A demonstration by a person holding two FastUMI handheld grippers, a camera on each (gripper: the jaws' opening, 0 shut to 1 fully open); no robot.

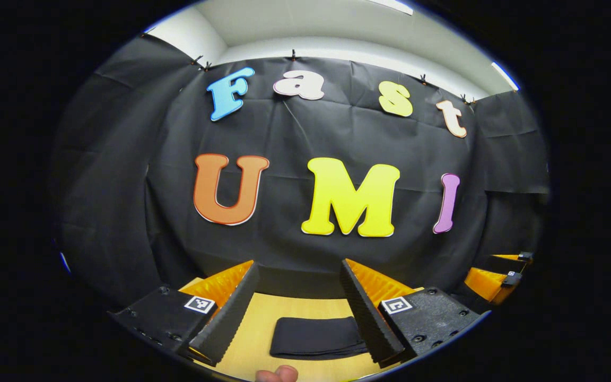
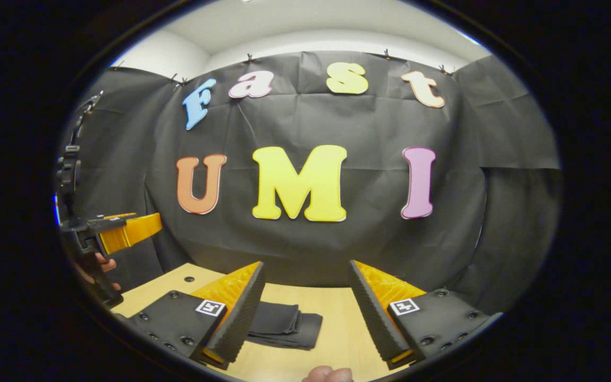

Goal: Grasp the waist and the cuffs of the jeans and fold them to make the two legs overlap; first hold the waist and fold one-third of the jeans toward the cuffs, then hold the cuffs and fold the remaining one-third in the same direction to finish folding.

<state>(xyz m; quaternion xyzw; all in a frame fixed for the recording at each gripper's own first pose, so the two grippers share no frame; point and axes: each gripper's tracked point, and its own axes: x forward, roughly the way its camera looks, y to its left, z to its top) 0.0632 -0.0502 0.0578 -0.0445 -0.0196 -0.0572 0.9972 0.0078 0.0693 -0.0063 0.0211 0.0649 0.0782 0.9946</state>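
Your left gripper [image 1: 300, 310] and right gripper [image 2: 305, 313] hover released above the folded jeans [image 1: 316, 337] on the table [image 1: 255, 331].

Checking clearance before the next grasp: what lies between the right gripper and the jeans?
Nothing but bare table. In the right gripper view, the open right gripper hangs above the folded jeans, which lie partly behind its left finger.

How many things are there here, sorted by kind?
Grippers: 2, the left gripper and the right gripper, both open.
Jeans: 1, the jeans lying folded on the table.
Tables: 1, the table.
Total: 4.
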